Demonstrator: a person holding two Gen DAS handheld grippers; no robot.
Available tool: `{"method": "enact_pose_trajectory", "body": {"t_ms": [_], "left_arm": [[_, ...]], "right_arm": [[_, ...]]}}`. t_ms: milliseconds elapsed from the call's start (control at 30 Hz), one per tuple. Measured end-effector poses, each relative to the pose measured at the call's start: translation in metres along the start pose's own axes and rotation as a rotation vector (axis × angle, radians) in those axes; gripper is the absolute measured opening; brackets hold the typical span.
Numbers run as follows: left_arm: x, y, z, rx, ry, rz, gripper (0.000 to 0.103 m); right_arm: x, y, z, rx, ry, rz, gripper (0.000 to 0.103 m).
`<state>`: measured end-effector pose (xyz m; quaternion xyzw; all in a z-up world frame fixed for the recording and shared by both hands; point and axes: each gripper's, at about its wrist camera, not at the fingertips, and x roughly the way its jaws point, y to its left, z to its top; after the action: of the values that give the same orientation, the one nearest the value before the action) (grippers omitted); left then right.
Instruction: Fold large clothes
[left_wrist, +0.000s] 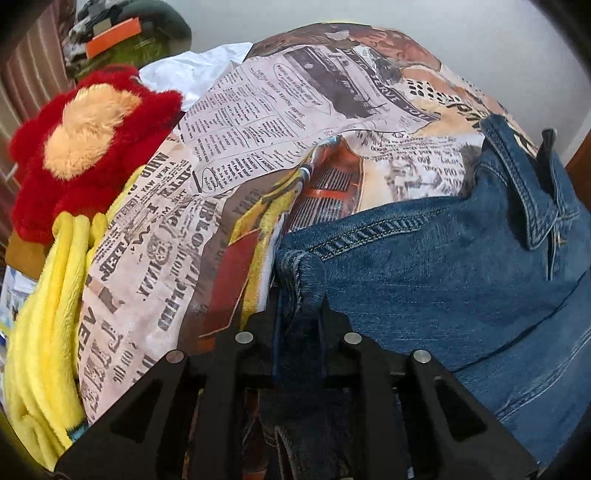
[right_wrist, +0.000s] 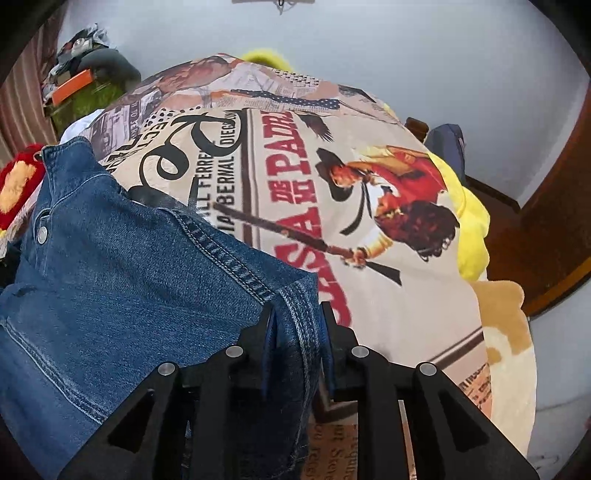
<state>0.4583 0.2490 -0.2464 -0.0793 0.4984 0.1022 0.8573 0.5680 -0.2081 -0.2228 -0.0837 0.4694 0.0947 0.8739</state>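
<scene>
We count one denim jacket (left_wrist: 443, 266), one newspaper-print blanket (left_wrist: 258, 122), one red plush toy (left_wrist: 74, 147), one yellow plush fabric (left_wrist: 40, 332) and two tools. Taking the jacket as our landmark: in the left wrist view, far to its left lie the red plush toy and, below that, the yellow plush fabric, both at the blanket's left edge. The blanket spreads under and beyond the jacket. The left tool (left_wrist: 301, 291) is clamped on a folded corner of the jacket's hem at the jacket's left end, with denim bunched between its fingers.

In the right wrist view, the jacket (right_wrist: 110, 266) fills the left side, one metal snap button (right_wrist: 42, 233) showing near its collar. The right tool (right_wrist: 297, 317) pinches the jacket's right corner seam, its jaws closed on the cloth. To the jacket's right the blanket (right_wrist: 369, 295) shows a printed poster figure, and beyond it more yellow plush (right_wrist: 474, 221) pokes out, with a wooden bed frame (right_wrist: 546, 229) further right.
</scene>
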Motion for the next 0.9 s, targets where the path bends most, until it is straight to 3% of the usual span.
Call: {"method": "enact_pose_trajectory", "body": {"t_ms": [33, 100, 167, 267, 400, 767, 833, 900], "left_arm": [[0.0, -0.001, 0.0, 0.005, 0.001, 0.006, 0.018], [0.0, 0.0, 0.0, 0.003, 0.008, 0.008, 0.018], [0.0, 0.002, -0.001, -0.004, 0.017, 0.003, 0.018], [-0.01, 0.001, -0.003, -0.001, 0.031, 0.005, 0.018], [-0.035, -0.005, -0.01, 0.043, 0.017, 0.04, 0.019], [-0.152, -0.027, -0.047, 0.142, -0.111, -0.044, 0.021], [-0.169, -0.031, -0.055, 0.165, -0.129, -0.056, 0.026], [-0.191, -0.035, -0.07, 0.194, -0.158, -0.058, 0.04]], "right_arm": [[-0.001, 0.0, 0.0, -0.003, 0.003, -0.01, 0.025], [-0.003, 0.001, -0.001, -0.019, -0.003, -0.093, 0.066], [-0.006, -0.005, -0.005, -0.019, -0.024, -0.153, 0.074], [-0.014, -0.02, -0.009, 0.047, 0.008, -0.082, 0.074], [-0.046, -0.025, -0.013, 0.075, -0.023, -0.043, 0.074], [-0.171, 0.007, -0.036, 0.005, -0.141, 0.03, 0.076], [-0.192, 0.014, -0.044, -0.01, -0.157, 0.039, 0.077], [-0.213, 0.022, -0.056, -0.024, -0.168, 0.055, 0.08]]}}
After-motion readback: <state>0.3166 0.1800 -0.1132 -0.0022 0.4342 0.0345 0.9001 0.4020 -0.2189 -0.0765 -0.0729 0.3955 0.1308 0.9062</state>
